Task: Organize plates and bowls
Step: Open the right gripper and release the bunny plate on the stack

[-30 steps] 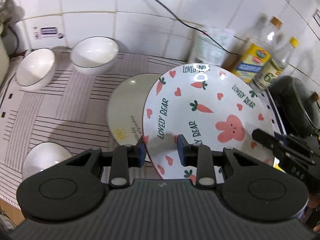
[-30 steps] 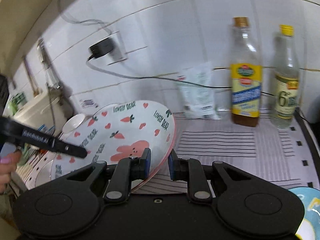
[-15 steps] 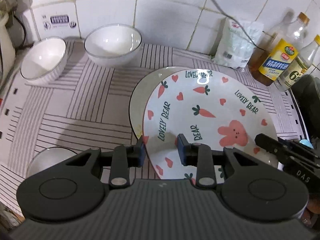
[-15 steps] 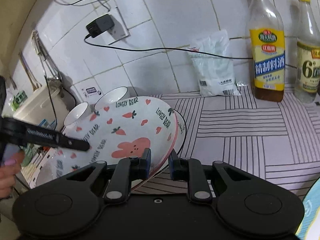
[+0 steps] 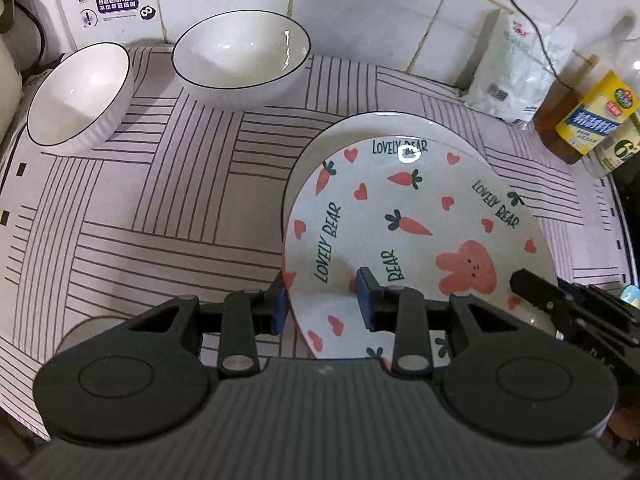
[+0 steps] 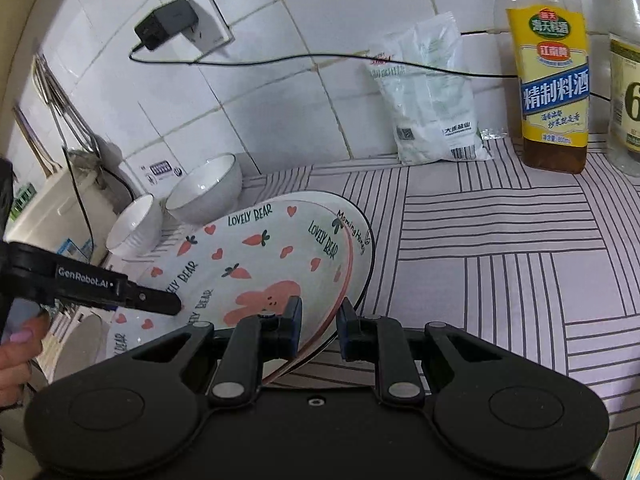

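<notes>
A: Where is the carrot plate (image 5: 412, 236)?

B: It is over the plain plate (image 5: 384, 128), which lies on the striped counter mat (image 5: 160, 208) toward its back right part. The upper plate looks nearly seated, though I cannot tell whether the near rims touch.

A: And the grippers?

B: The left gripper (image 5: 322, 300) straddles the near-left rim. Its jaws are opening, and the inner pad stands clear of the plate face. The right gripper (image 6: 318, 330) is narrow and clamped on the opposite rim.

A: So which step?

B: Stacking plates, at the point of release, I judge. Next the right gripper should let go once the plate rests flat, then both should back straight off the rims without dragging the stack.

A: Room to move?

B: Plenty on the mat's left and middle. Two white bowls (image 5: 240, 56) sit at the back left corner, with a third bowl (image 5: 86, 330) at the front edge. The bottles (image 6: 552, 80) and salt bag (image 6: 432, 92) crowd the back right by the wall.
</notes>
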The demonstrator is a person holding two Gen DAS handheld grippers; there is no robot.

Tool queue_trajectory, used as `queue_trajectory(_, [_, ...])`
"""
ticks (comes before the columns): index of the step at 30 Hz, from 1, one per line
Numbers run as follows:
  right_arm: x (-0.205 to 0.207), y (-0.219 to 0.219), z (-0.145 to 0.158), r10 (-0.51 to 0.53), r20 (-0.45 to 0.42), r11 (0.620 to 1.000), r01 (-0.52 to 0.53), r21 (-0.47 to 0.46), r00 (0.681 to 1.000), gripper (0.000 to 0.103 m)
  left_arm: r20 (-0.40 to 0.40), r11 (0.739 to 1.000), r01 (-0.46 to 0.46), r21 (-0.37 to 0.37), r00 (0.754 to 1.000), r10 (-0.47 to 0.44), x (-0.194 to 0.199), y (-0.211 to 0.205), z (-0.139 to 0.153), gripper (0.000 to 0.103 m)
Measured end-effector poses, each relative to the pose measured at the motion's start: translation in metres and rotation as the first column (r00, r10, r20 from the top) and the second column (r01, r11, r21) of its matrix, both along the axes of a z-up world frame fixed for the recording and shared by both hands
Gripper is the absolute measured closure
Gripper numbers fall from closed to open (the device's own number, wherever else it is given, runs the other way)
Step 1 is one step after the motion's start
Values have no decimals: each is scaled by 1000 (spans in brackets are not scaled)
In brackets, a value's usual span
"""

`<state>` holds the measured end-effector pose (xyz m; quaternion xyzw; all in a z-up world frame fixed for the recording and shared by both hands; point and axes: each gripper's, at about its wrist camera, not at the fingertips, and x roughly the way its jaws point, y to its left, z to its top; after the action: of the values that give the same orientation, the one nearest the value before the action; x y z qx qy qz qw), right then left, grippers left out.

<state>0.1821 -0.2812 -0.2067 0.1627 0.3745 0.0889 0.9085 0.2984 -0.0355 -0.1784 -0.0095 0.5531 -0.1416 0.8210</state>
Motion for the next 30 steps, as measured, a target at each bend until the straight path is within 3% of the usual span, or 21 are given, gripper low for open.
queue_trajectory(10, [10,17,3,1,-45,994,-6,-105,999,80,-65,999,-23,-38,998,20,16,5,-11,69])
queue_trajectory(20, [16,26,3,-19,-38,982,11,-187,999,79,-104,997,-41,-62,994,34,16,9,-18,68])
queue_trajectory(26, [19,51,7,-15,-76,941,-11,-338,997,69,-114,997,-42,-72,993,34,19,13,-22,68])
queue_trajectory(30, [26,53,9,-65,-127,940,18,-340,990,69,-114,998,-31,-58,993,25,19,9,-23,68])
